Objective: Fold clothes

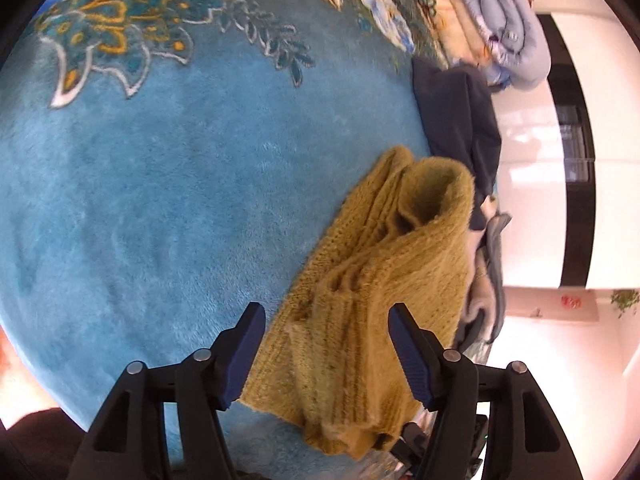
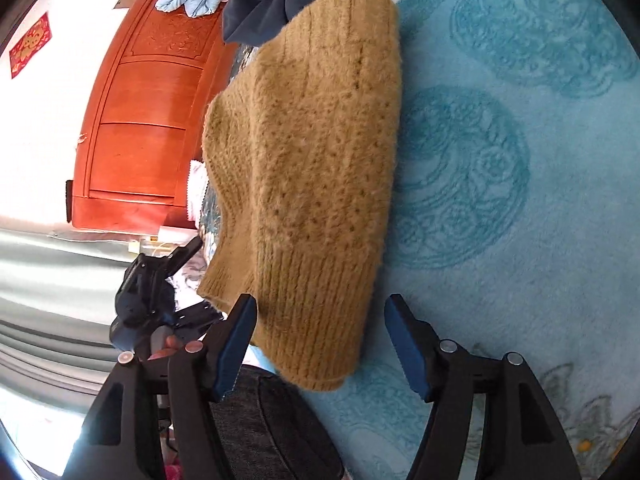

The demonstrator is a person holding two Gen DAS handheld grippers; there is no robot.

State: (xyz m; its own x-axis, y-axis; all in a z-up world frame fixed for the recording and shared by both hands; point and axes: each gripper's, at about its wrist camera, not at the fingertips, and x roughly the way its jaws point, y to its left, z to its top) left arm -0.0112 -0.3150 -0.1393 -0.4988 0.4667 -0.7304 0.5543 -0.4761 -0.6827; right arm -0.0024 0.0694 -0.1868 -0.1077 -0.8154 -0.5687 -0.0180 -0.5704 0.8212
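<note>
Blue plush bed cover [image 1: 140, 200] under my mustard sweater [image 2: 312, 168], sweater near the cover's edge, bare cover beyond it, red wooden headboard [image 2: 136, 140] past that edge, my left tool [image 1: 326, 350] and right tool [image 2: 320, 344] both wide, gripping nothing.

Both views are brightly lit by daylight; the white wall [image 1: 532, 140] and the curtain [image 2: 48, 264] are overexposed, edges are bent and darkened by the fisheye, and slight motion blur is seen

one mustard sweater [image 2: 316, 168], one navy garment [image 1: 460, 120]

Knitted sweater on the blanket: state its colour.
Mustard yellow sweater, plain ribbed knit; the right wrist view shows it best.
</note>
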